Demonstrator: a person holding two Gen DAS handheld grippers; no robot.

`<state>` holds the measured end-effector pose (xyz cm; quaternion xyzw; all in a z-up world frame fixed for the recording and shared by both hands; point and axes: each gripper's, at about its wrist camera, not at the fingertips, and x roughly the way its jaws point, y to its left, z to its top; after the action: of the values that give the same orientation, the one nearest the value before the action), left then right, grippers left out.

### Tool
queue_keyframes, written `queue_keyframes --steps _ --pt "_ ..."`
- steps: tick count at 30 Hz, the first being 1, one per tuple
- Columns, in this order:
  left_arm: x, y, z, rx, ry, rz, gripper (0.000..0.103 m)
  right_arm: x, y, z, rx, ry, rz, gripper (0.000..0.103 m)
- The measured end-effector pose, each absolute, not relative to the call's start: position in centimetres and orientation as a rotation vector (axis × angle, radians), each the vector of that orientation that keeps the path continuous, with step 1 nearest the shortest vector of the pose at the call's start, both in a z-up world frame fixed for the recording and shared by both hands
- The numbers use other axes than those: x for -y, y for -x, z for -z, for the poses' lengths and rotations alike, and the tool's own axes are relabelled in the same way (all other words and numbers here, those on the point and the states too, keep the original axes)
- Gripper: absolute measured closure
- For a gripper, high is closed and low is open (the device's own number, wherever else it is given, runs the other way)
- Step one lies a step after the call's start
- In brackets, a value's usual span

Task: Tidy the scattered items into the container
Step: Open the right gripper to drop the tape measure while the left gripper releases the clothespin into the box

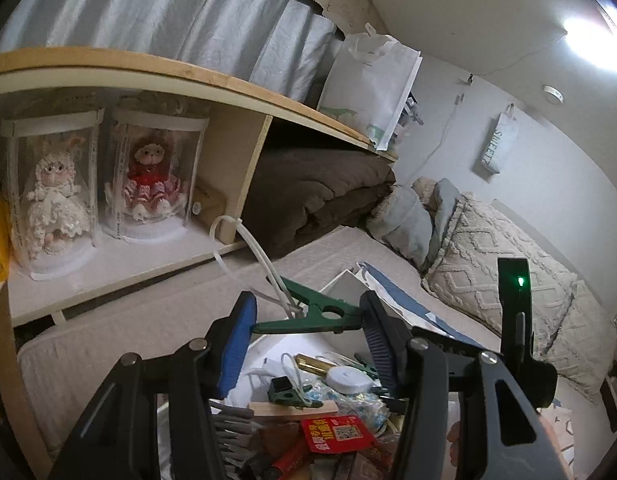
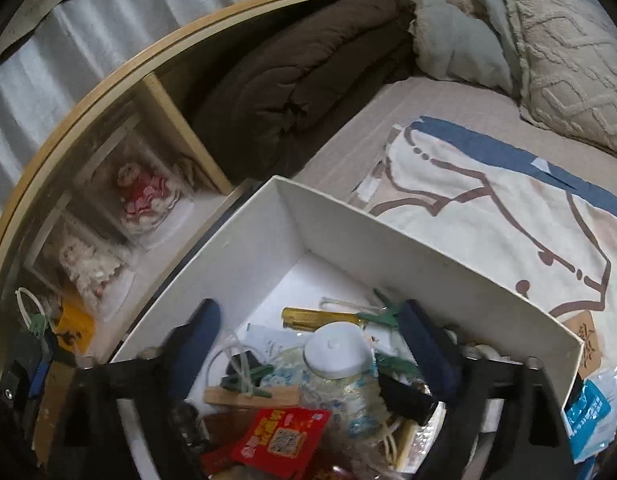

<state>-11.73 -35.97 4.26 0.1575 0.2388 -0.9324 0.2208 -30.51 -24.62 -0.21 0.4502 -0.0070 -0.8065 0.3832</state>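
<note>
- Your left gripper [image 1: 308, 320] is clenched on a green plastic clip [image 1: 312, 314]: flat, clothespin-shaped, a round hole through its body, held crosswise between the ribbed blue pad and the dark pad.
- A white zip tie [image 1: 244, 248] loops through the clip's nose; smooth, stiff, curled.
- Your right gripper [image 2: 312, 344] is released, jaws spread wide above the box with nothing between them; fingers blurred.
- The container, a white cardboard box [image 2: 388, 248], is rectangular with matte walls and sits on the quilted mattress [image 2: 440, 108]. The left view looks down into it past the held clip.
- Inside it: a round white plastic puck [image 2: 335, 350], a glossy amber tube [image 2: 320, 317], a flat wooden strip [image 2: 252, 396], a red printed packet [image 2: 280, 436] with a QR code, crinkled clear wrap, more green clips.
- The box's near part is cut off by the frame and covered by the gripper bodies; the contents at the bottom edge are too tangled to name.
- A blue-and-white packet [image 2: 592, 408] lies outside the box at its right corner, partly cropped.
</note>
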Motion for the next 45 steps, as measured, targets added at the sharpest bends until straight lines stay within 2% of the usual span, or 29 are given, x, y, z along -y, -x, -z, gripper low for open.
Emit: queue_keyframes --steps 7,15,21,30,31,32,33,34,45 --pt "35.0 12.2 -4.7 -0.637 -0.446 2.597 0.05 23.3 29.9 0.4 -0.021 -1.131 2.049 0.012" --pt "33.2 14.1 -5.0 -0.491 -0.506 2.586 0.05 21.4 26.9 -0.4 -0.14 -1.062 2.016 0.012" --pt "32.3 16.3 -4.7 -0.399 -0.574 2.58 0.05 19.7 25.4 -0.7 -0.125 -1.038 1.991 0.011" --pt "31.6 17.3 -6.0 -0.374 -0.497 2.565 0.05 18.0 24.5 -1.1 -0.132 -1.023 1.986 0.011" --pt "31.8 17.6 -5.8 -0.387 -0.482 2.547 0.047 17.8 24.4 -1.1 -0.133 -1.023 1.989 0.011" --pt "32.2 17.9 -5.5 -0.406 -0.489 2.524 0.021 17.7 24.5 -1.2 -0.135 -1.023 1.992 0.011" --pt "32.5 18.2 -5.1 -0.416 -0.504 2.506 0.006 17.5 24.5 -1.2 -0.139 -1.026 1.994 0.011" --pt "32.8 18.4 -4.8 -0.422 -0.513 2.491 0.0 17.4 24.5 -1.1 -0.143 -1.027 1.995 0.011" --pt "32.5 18.7 -4.2 -0.438 -0.567 2.507 0.0 16.8 24.3 -1.1 -0.143 -1.027 1.988 0.011"
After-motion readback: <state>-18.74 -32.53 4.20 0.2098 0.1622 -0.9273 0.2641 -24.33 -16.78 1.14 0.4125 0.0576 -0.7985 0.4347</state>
